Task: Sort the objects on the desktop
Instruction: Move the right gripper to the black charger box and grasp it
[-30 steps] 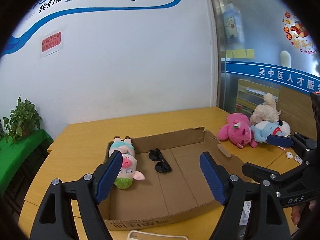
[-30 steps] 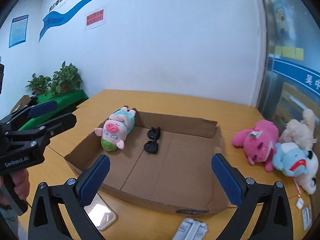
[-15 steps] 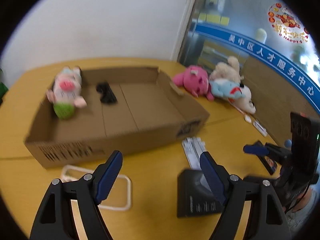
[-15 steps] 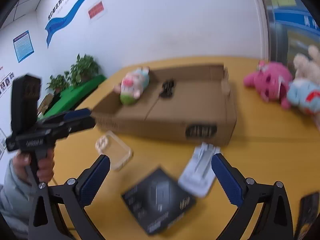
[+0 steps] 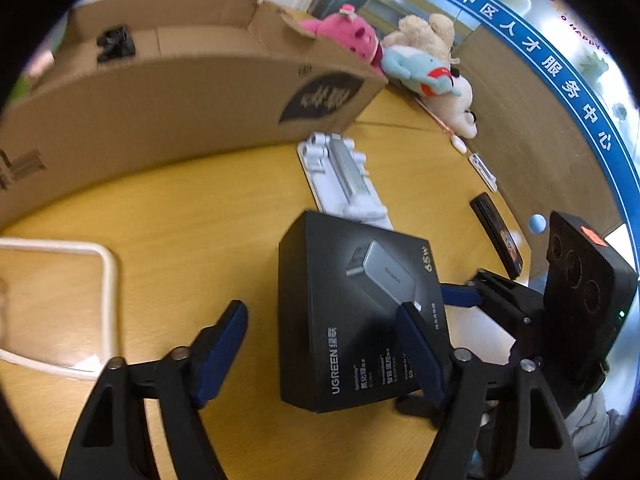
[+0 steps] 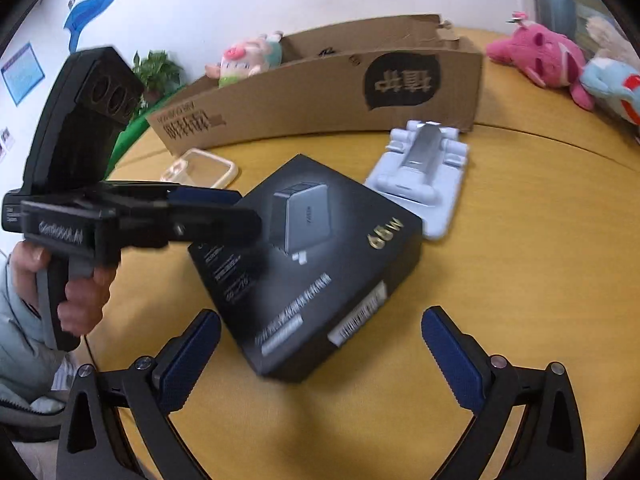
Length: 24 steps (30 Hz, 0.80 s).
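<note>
A black charger box [image 5: 360,304] lies flat on the wooden table [image 5: 200,216], also in the right wrist view [image 6: 308,256]. My left gripper [image 5: 324,344] is open and hangs low over the box's near left side. My right gripper [image 6: 320,344] is open, its jaws wide just in front of the box's near corner. A white phone stand [image 5: 344,176] [image 6: 420,168] lies beyond the box. A clear phone case [image 5: 56,304] [image 6: 200,168] lies to its left. The open cardboard box [image 5: 168,80] [image 6: 320,92] holds a pig plush [image 6: 244,60] and black sunglasses [image 5: 116,44].
A pink plush [image 5: 352,36] [image 6: 540,56] and a blue and a cream plush [image 5: 424,64] lie right of the cardboard box. A dark flat object [image 5: 496,236] and small white items [image 5: 480,168] lie near the table's right edge. A plant [image 6: 156,72] stands behind.
Both grippers have dropped from above the cardboard box and pulled back to the table in front of it, closing in low on the black charger box. Both stay open.
</note>
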Tool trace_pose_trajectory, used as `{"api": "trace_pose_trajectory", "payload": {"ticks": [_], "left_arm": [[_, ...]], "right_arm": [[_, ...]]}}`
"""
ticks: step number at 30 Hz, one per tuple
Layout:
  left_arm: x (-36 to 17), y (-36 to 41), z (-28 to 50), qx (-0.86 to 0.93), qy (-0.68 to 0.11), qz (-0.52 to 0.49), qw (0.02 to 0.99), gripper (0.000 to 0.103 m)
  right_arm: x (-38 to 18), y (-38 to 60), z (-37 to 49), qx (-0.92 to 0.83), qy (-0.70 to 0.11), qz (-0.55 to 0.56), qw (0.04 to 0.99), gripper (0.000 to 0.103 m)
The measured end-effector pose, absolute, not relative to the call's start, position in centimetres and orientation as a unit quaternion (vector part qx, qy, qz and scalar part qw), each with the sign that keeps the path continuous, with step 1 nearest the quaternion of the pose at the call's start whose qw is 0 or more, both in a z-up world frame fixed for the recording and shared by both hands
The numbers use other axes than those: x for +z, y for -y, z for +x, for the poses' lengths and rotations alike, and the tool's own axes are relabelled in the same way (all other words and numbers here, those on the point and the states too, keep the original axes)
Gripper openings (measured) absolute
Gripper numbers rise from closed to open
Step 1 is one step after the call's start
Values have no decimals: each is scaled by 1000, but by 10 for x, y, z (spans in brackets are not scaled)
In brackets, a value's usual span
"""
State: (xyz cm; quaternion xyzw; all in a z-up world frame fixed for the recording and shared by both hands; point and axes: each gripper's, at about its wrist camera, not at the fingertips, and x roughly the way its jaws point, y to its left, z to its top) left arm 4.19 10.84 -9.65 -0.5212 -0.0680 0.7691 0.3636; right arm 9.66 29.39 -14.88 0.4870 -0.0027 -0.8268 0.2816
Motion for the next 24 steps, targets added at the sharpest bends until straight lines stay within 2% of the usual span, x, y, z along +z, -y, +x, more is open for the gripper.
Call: {"api": "trace_pose_trajectory", "payload": {"ticks": [1, 4, 6, 11, 16, 24], "left_arm": [[-98, -107, 42, 760, 76, -526, 374, 68], [-94, -98, 47, 760, 60, -528, 375, 67], [-92, -88, 53, 755, 58, -530, 381, 62], [-99, -69, 49, 752, 95, -540, 366, 64], [-101, -82, 44, 754, 98, -533, 370, 65], [-94, -72, 49, 767, 97, -524, 357, 61]], "right_arm": [[-148, -286, 96, -822, -6, 489, 292, 92], [-140, -276, 103, -818, -30, 474, 324, 92], [-134, -280, 107, -820, -35, 461, 338, 92], [-132, -275, 106, -816, -81, 456, 347, 92], [-140, -247, 105, -825, -172, 443, 306, 94], [-138, -241, 103, -827, -157, 446, 306, 91]]}}
